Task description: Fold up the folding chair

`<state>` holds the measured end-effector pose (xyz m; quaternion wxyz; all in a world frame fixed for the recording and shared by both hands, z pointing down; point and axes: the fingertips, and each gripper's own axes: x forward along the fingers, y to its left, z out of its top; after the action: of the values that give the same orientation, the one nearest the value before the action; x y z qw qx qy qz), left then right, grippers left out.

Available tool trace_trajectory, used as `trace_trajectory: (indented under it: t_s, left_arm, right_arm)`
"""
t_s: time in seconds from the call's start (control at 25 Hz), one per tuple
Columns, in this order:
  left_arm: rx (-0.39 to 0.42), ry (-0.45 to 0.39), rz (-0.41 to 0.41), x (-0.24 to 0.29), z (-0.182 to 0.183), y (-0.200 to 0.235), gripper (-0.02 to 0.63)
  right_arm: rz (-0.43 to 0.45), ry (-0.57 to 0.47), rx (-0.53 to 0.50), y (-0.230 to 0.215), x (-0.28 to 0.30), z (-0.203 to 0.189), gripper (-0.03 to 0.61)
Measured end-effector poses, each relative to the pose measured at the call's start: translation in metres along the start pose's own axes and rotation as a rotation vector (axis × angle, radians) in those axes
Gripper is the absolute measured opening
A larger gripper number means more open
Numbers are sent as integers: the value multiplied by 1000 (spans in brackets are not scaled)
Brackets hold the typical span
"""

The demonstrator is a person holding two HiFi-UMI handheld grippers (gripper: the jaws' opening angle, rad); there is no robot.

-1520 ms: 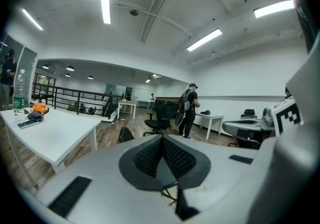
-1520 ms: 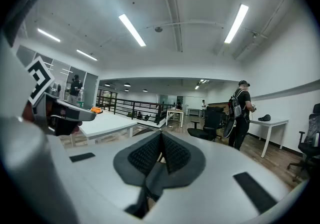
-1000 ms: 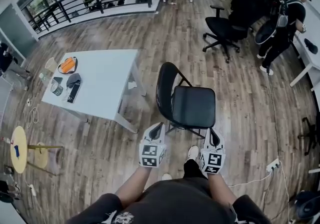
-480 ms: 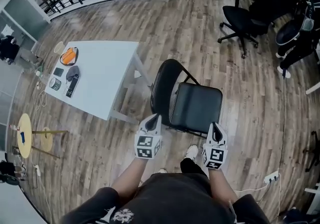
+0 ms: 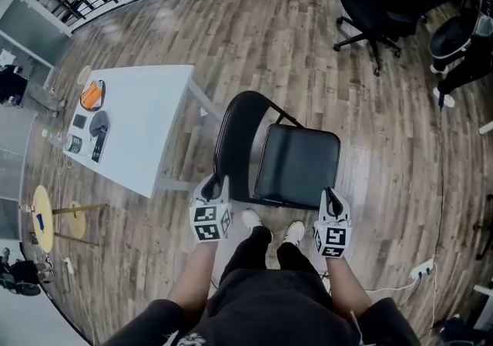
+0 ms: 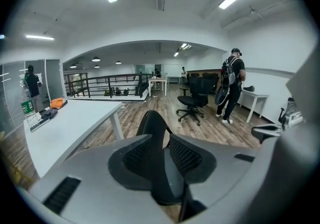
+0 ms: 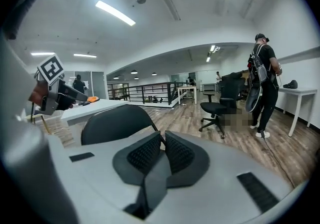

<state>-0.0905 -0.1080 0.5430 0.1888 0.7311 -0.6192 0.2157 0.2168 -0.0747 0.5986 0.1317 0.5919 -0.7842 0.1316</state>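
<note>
Folding chair [image 5: 296, 163] stands open just ahead of the 2 grippers: stiff, moderately heavy, probably best taken at backrest [image 5: 231, 129] and seat [image 5: 304, 183]. Left gripper [image 5: 217, 183] is opening, empty; right gripper [image 5: 330, 198] is closed, empty.

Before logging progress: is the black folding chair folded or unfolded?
Unfolded: the folding chair stands with its seat level and its backrest upright.

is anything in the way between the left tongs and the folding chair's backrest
Nothing visible. The left tongs, jaws opening and empty, are right beside the black metal folding chair's backrest, with a clear gap to it.
</note>
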Motion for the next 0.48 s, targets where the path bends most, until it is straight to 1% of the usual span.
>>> trace_trajectory:
  t_s: [0.08,0.12,0.16,0.2,0.24,0.32,0.4,0.48]
  left_arm:
    - [3,24,4,12,-5,5,131]
    - [6,35,9,19,-7,9,148]
    - [11,48,16,26,-8,12,163]
    - [15,63,23,34,-10,15,186]
    - [19,80,28,43,-11,18,207]
    - [21,123,32,60,-19,24,234]
    - [27,171,31,77,-29,33,241]
    - [37,197,28,97,-35,40,241]
  right_arm:
    - [-3,41,21,-7,12,-16,29]
    - [9,65,38,-9,19,-25,75]
    - [27,91,59,-12,26,-35,148]
    - [41,118,80,-15,33,-44,193]
    - [48,145,99,-21,39,-53,217]
    - [54,204,127,-32,52,-75,256]
    - [63,275,158,-42,64,-106,280]
    - [65,350,211,-55,79,-144,307]
